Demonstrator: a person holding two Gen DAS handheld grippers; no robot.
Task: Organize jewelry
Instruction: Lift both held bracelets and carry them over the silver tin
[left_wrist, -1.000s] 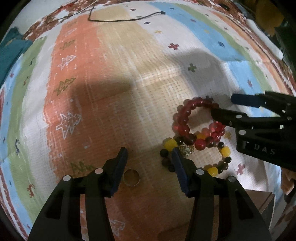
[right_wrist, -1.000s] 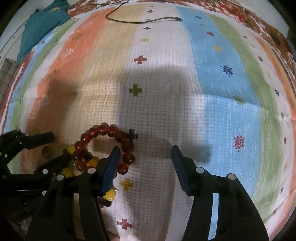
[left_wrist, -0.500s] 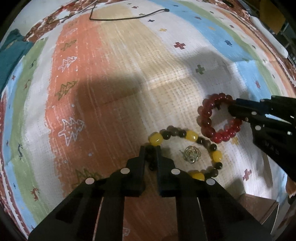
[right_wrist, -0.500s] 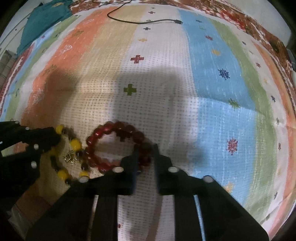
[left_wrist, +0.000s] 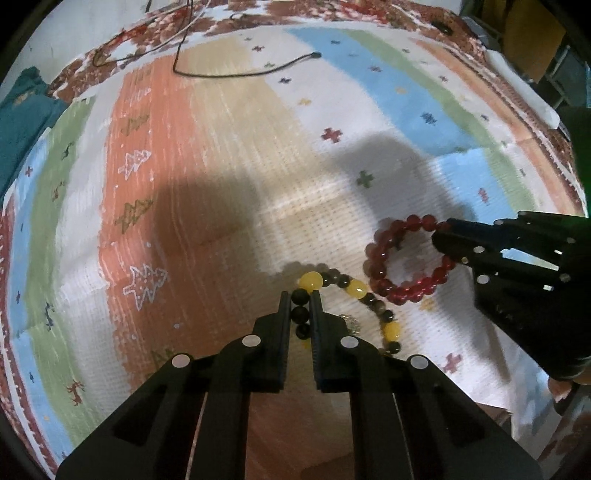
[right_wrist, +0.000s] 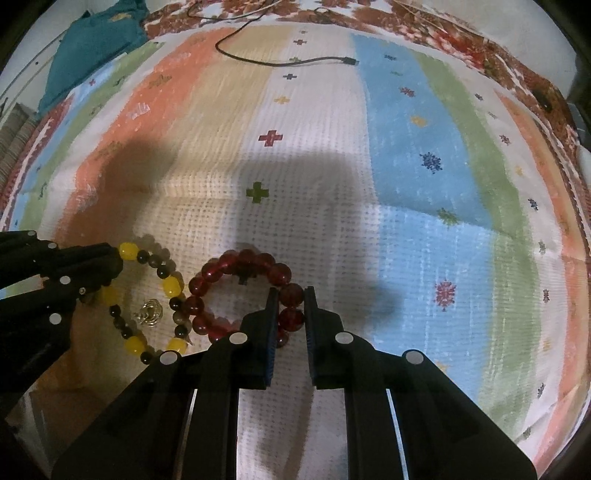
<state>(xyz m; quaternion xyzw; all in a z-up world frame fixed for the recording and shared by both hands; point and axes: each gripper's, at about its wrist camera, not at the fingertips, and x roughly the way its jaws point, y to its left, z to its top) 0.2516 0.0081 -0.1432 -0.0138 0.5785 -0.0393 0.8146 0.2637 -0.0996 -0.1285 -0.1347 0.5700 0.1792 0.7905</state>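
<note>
My left gripper is shut on the dark beads of a yellow-and-dark bead bracelet, which trails to the right on the striped cloth. The same bracelet shows at the left of the right wrist view, with a small silver ring-like piece inside its loop. My right gripper is shut on a red bead bracelet; it shows at the right of the left wrist view, pinching the red bracelet. The two bracelets lie side by side, just apart.
A black cable lies on the far part of the striped cloth. A teal cloth sits at the far left. A brown box edge shows under my left gripper.
Both grippers went from open to shut, each on a bracelet. The two bracelets were overlapping and are now pulled apart. The small ring between my left fingers is no longer in view.
</note>
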